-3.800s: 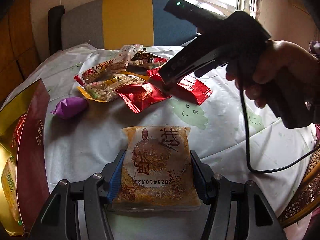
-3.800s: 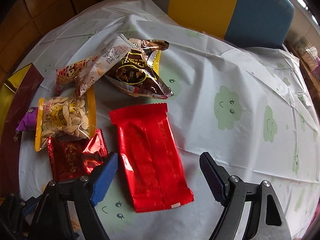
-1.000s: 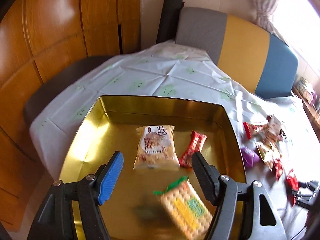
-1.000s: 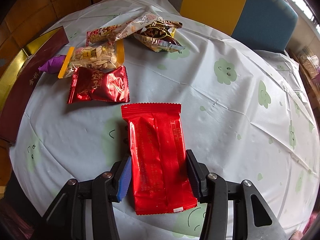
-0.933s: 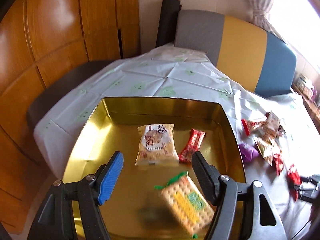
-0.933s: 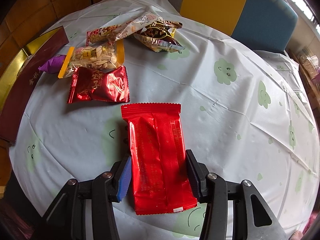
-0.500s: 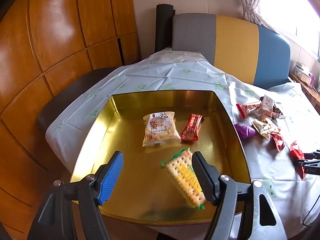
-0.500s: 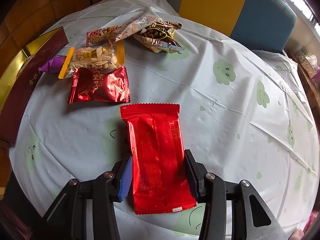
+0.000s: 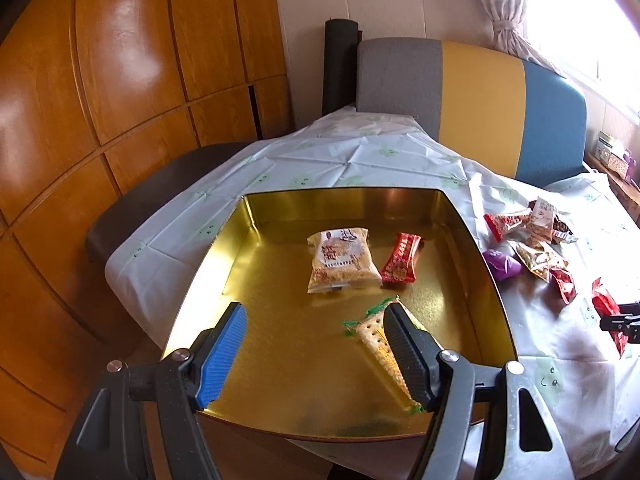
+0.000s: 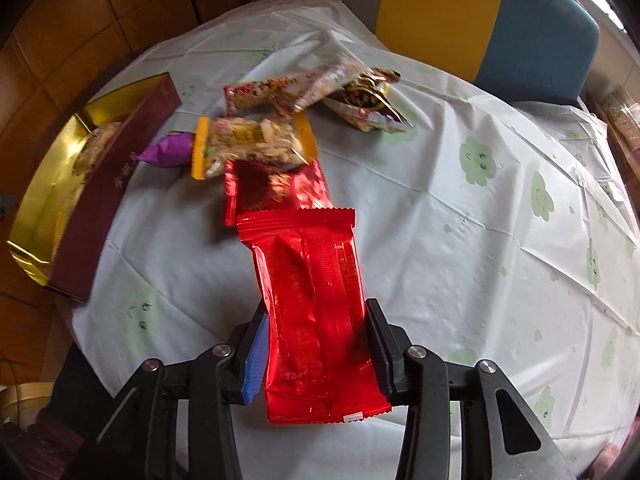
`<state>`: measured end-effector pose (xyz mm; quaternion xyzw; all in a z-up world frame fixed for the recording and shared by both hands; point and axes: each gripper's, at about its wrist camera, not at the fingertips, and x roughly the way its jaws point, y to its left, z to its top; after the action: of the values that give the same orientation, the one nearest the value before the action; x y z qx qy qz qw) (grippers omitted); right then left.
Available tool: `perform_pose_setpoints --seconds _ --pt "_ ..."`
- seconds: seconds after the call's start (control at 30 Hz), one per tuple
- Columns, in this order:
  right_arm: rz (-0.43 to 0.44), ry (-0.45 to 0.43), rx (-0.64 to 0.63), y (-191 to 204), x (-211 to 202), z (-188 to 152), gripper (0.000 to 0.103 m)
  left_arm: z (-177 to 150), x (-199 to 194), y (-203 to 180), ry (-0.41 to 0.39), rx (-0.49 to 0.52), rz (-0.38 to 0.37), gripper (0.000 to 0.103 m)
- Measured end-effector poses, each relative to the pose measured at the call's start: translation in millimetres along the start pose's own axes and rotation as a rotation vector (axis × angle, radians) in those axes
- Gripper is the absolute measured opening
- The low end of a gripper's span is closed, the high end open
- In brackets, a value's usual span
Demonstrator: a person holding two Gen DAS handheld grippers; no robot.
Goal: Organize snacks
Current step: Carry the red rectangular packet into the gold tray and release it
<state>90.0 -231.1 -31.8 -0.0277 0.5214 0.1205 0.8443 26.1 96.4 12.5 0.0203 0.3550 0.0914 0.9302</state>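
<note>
Through the left wrist view, our left claw (image 9: 314, 350) hangs over the near edge of the gold tin (image 9: 490, 280), its jaws wide apart with nothing between them; inside the tin lie a pale rice-cake packet (image 9: 342, 260), a small red bar (image 9: 401, 258) just beside it, and a cracker pack (image 9: 378, 338) nearest to us. Through the right wrist view, our right claw (image 10: 316, 354) is closing on the long red packet (image 10: 314, 304), both pads pressing its sides, its far end raised off the surface (image 10: 480, 220). The tin sits away to the left, past the loose snack pile (image 10: 280, 136). To do this well, we judge, we should lift the packet clear of the tin wall before letting go over bare gold floor.
</note>
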Motion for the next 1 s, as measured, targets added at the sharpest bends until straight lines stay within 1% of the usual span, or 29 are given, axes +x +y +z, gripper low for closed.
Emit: perform_pose_setpoints --seconds 0.17,0.27,0.43,0.53,0.67,0.77,0.83,0.93,1.0 --pt "0.098 -0.06 -0.067 51 -15 29 0.044 2 -2 3 -0.01 -0.007 0.011 0.072" --pt "0.157 -0.093 -0.114 92 -21 48 0.044 1 0 6 -0.007 -0.021 0.015 0.072" --pt "0.237 -0.121 -0.216 163 -24 75 0.045 4 6 28 -0.007 -0.095 0.054 0.072" --pt "0.264 -0.102 -0.278 201 -14 84 0.045 7 9 48 -0.009 -0.158 0.091 0.072" --pt "0.266 -0.038 -0.341 240 15 88 0.045 9 15 67 0.0 -0.208 0.118 0.072" --pt "0.238 0.017 -0.358 257 42 89 0.045 7 18 74 0.01 -0.226 0.127 0.072" --pt "0.222 0.05 -0.372 263 57 86 0.045 6 21 76 0.018 -0.232 0.124 0.072" --pt "0.191 0.071 -0.407 271 67 82 0.047 6 24 75 0.023 -0.227 0.119 0.072" --pt "0.165 0.063 -0.421 271 71 80 0.048 5 24 73 0.024 -0.221 0.115 0.072"
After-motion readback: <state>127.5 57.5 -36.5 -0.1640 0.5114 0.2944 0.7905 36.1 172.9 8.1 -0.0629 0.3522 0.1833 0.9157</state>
